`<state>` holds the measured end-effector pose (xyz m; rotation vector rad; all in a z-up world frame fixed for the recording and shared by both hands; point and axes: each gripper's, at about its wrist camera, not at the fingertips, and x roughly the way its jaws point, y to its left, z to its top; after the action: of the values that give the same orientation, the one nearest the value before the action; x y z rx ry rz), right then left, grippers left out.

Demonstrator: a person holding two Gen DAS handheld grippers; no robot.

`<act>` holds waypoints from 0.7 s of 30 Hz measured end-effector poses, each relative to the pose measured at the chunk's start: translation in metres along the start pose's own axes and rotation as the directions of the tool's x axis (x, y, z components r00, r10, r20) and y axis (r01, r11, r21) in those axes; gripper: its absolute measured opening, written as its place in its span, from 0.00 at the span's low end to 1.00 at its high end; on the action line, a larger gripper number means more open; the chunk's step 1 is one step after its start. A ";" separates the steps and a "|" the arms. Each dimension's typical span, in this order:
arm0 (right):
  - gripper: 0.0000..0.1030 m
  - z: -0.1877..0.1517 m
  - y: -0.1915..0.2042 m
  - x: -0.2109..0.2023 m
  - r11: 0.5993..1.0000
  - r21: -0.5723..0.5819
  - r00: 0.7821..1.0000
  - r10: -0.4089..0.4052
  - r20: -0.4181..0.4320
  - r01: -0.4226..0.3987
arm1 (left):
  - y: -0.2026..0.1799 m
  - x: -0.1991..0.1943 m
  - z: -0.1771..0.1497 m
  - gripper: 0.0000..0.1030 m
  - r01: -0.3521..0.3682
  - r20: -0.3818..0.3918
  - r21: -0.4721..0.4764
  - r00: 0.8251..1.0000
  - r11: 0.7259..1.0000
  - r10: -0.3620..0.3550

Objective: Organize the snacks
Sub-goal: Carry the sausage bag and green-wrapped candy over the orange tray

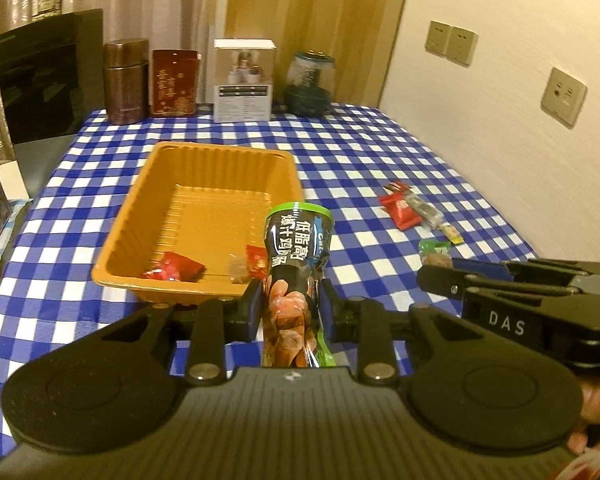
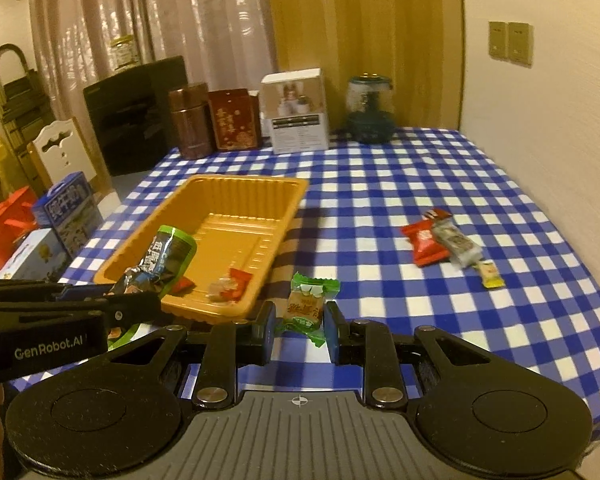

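Left gripper (image 1: 288,308) is clamping a tall dark snack pouch (image 1: 296,276) with a green top edge between its blue pads, the pouch standing upright just in front of the near wall of the orange tray (image 1: 148,216). Inside the tray two small red-wrapped candies (image 1: 174,268) are lying by the near wall, one at the left, one partly hidden behind the pouch. To the right, on the blue-checked tablecloth (image 1: 360,152), a red packet (image 1: 400,210) and a clear-wrapped bar (image 1: 426,208) are lying touching each other, well apart from the tray. At the right edge the right gripper (image 1: 432,276) is reaching in with a green-wrapped candy (image 1: 434,250) at its tip — its pads are hard to see from here.

From the right wrist, the right gripper (image 2: 300,320) is pinching the green-wrapped candy (image 2: 306,304) between its blue pads, jaws closed on the wrapper, just beside the tray's (image 2: 236,184) near right corner and clear of the cloth. The left gripper (image 2: 100,300) is coming in from the left edge, carrying the snack pouch (image 2: 164,256) tilted over the tray's near left corner. The red candies (image 2: 240,278) are sitting on the tray floor near the front wall. Farther right the red packet (image 2: 424,240), the clear-wrapped bar (image 2: 456,242) and a small yellow sweet (image 2: 490,274) are lying on the tablecloth (image 2: 380,184) — all outside the tray.
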<state>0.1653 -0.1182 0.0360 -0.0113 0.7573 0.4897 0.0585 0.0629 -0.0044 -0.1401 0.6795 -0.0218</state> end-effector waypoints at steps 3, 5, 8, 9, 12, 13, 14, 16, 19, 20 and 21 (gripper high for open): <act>0.25 0.001 0.008 0.006 1.000 -0.009 1.000 0.015 -0.004 -0.015 | 0.010 0.000 0.002 0.25 -0.010 0.003 -0.010 1.000 1.000 0.010; 0.25 0.003 0.013 0.010 1.000 -0.016 1.000 0.027 -0.006 -0.027 | 0.017 0.001 0.004 0.25 -0.015 0.006 -0.017 1.000 1.000 0.016; 0.25 0.006 0.021 0.017 0.999 -0.027 0.999 0.043 -0.008 -0.044 | 0.025 0.003 0.007 0.25 -0.025 0.008 -0.022 1.000 0.999 0.025; 0.25 0.007 0.023 0.019 0.998 -0.031 0.999 0.048 -0.009 -0.049 | 0.028 0.005 0.008 0.25 -0.027 0.007 -0.024 1.000 0.999 0.027; 0.25 0.012 0.029 0.030 0.997 -0.042 0.998 0.062 -0.010 -0.062 | 0.035 0.011 0.013 0.25 -0.037 0.008 -0.025 0.999 0.999 0.037; 0.25 0.013 0.031 0.032 0.997 -0.044 0.998 0.065 -0.011 -0.065 | 0.038 0.013 0.015 0.25 -0.039 0.007 -0.026 0.999 0.999 0.039; 0.25 0.015 0.032 0.037 0.997 -0.046 0.998 0.068 -0.012 -0.069 | 0.041 0.016 0.017 0.25 -0.040 0.006 -0.029 0.999 0.999 0.040; 0.25 0.020 0.034 0.045 0.996 -0.048 0.997 0.074 -0.012 -0.074 | 0.047 0.023 0.021 0.25 -0.040 0.003 -0.036 0.999 0.999 0.040; 0.25 0.026 0.035 0.056 0.995 -0.053 0.997 0.079 -0.014 -0.080 | 0.054 0.034 0.029 0.25 -0.047 0.001 -0.032 0.999 0.998 0.047; 0.25 0.028 0.036 0.060 0.995 -0.054 0.997 0.080 -0.014 -0.081 | 0.056 0.038 0.031 0.25 -0.050 0.001 -0.028 0.999 0.998 0.050; 0.25 0.030 0.036 0.065 0.995 -0.055 0.997 0.082 -0.016 -0.083 | 0.057 0.041 0.034 0.25 -0.053 0.001 -0.026 0.999 0.998 0.053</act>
<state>0.2099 -0.0536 0.0213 -0.0350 0.7596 0.5894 0.1103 0.1210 -0.0121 -0.1470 0.6819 0.0379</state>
